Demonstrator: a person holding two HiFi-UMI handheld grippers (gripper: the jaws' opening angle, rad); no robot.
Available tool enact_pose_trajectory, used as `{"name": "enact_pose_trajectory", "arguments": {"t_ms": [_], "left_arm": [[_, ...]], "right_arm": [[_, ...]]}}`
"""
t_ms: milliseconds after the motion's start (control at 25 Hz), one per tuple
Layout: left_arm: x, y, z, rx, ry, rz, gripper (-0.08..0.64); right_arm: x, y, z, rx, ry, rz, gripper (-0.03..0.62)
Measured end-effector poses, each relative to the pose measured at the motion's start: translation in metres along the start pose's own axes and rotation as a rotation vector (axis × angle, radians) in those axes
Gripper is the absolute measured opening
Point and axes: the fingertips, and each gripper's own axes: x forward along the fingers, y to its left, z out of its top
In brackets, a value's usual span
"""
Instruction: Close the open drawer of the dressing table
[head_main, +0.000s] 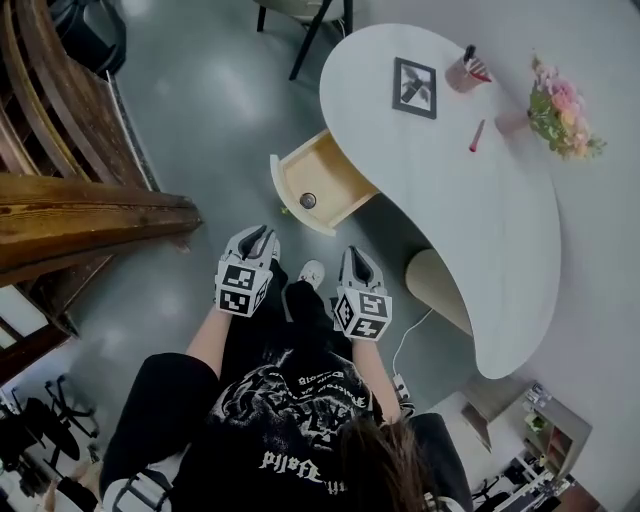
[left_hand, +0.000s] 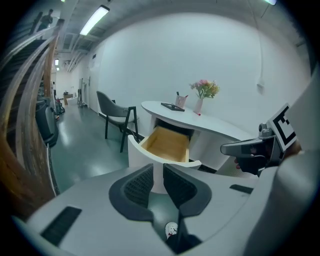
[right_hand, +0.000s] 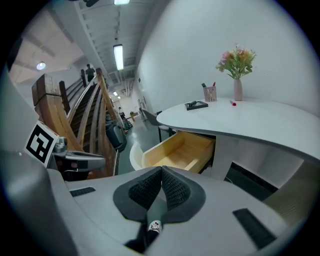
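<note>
The white dressing table (head_main: 500, 230) has one drawer (head_main: 322, 180) pulled out, with a pale wood inside and a curved white front (head_main: 283, 196). A small dark round thing (head_main: 308, 201) sits just behind that front. Both grippers hang side by side short of the drawer, touching nothing. My left gripper (head_main: 260, 234) faces the drawer front (left_hand: 145, 162); in the left gripper view its jaws (left_hand: 158, 169) stand slightly apart, a narrow gap with nothing in it. My right gripper (head_main: 354, 256) points at the drawer's open side (right_hand: 175, 150); its pads (right_hand: 172, 187) meet at the tips, empty.
On the tabletop are a pink flower vase (head_main: 558, 105), a cup of brushes (head_main: 465, 72), a dark framed square (head_main: 414, 87) and a red stick (head_main: 477, 135). A dark chair (left_hand: 117, 117) stands beyond the drawer. A wooden stair rail (head_main: 90, 210) runs at the left. A white cable (head_main: 410, 335) lies on the floor.
</note>
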Motion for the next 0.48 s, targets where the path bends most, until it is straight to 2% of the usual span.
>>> {"name": "enact_pose_trajectory", "arguments": {"t_ms": [120, 280, 480], "left_arm": [[0.01, 0.002, -0.003, -0.004, 0.015, -0.02, 0.074], [0.027, 0.007, -0.008, 0.014, 0.043, -0.044, 0.148], [0.054, 0.009, -0.022, 0.063, 0.103, -0.094, 0.171]], "right_arm": [[0.005, 0.004, -0.009, 0.011, 0.022, -0.008, 0.026], [0.013, 0.007, -0.021, 0.022, 0.06, -0.015, 0.026], [0.02, 0.004, -0.028, 0.046, 0.072, -0.04, 0.026]]}}
